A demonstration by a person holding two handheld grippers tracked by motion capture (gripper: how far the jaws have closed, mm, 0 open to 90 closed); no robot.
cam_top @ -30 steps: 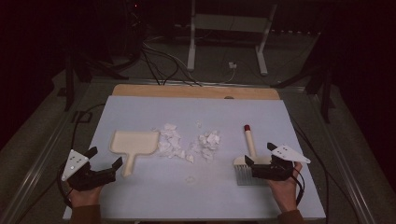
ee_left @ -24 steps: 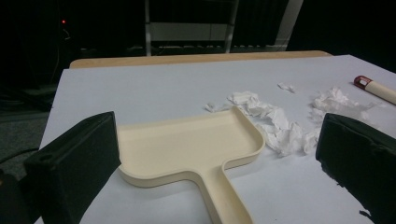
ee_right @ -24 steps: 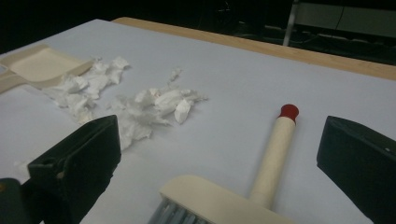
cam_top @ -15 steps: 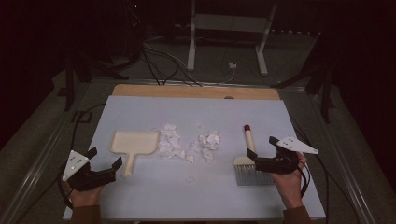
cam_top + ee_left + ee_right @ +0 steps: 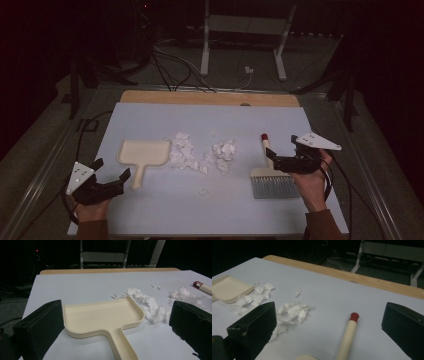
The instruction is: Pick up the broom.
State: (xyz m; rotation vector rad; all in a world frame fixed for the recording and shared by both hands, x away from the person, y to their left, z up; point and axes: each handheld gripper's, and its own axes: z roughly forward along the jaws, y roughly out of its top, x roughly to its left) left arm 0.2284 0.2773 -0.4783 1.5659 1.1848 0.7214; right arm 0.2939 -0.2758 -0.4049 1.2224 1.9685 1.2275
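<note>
A cream dustpan lies left of centre on the pale table sheet, its handle pointing toward me. Beside it on the right, crumpled white paper scraps lie in two heaps. A hand brush with a cream handle, red tip and grey bristles lies at the right. My left gripper hovers open just short of the dustpan handle. My right gripper is open with its jaws on either side of the brush handle, above it.
A wooden strip edges the far side of the table. Beyond it stand metal frame legs and loose cables on a dark floor. Metal rails run along both sides of the table.
My right gripper has risen and shifted slightly forward and right over the brush handle. The left gripper has stayed in place.
</note>
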